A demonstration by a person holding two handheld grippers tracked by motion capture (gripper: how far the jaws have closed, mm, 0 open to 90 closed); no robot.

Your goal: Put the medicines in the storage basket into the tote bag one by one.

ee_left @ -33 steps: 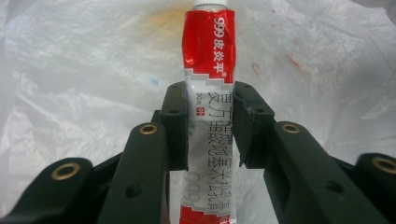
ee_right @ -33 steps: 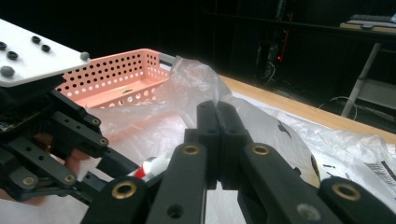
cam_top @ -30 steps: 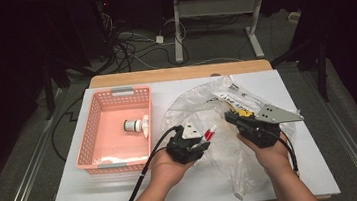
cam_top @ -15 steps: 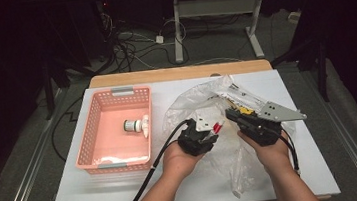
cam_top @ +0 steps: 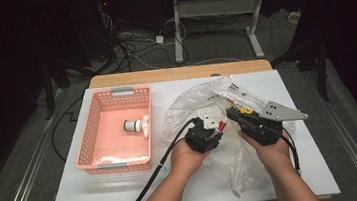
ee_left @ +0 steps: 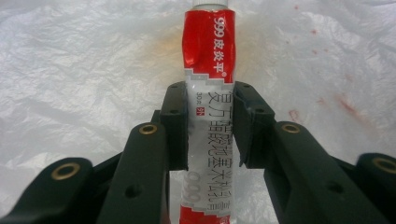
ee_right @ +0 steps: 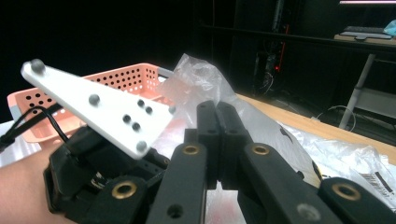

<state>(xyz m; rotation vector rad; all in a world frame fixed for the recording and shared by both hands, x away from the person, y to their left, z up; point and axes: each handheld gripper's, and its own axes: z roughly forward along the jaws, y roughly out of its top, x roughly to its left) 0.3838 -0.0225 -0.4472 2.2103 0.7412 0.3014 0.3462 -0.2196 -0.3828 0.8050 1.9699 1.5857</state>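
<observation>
White tabletop (cam_top: pixel 100 189) stood in a dark room with cables on the floor behind. One left gripper (cam_top: pixel 208 127) was clamped on a single red-and-white ointment tube (ee_left: pixel 208 93), both pads pressed against its sides, the tube pointing straight out over a crumpled clear plastic bag (cam_top: pixel 187 104) flecked with red. One right gripper (cam_top: pixel 236 115) had its jaws pressed fully together, pinching a fold of that bag and lifting it. Both forearms came in from the near edge, the hands close together over the bag at mid-table, knuckles up. To the left sat one pink perforated basket (cam_top: pixel 90 140) holding one small white-capped bottle (cam_top: pixel 136 125) on its side.
</observation>
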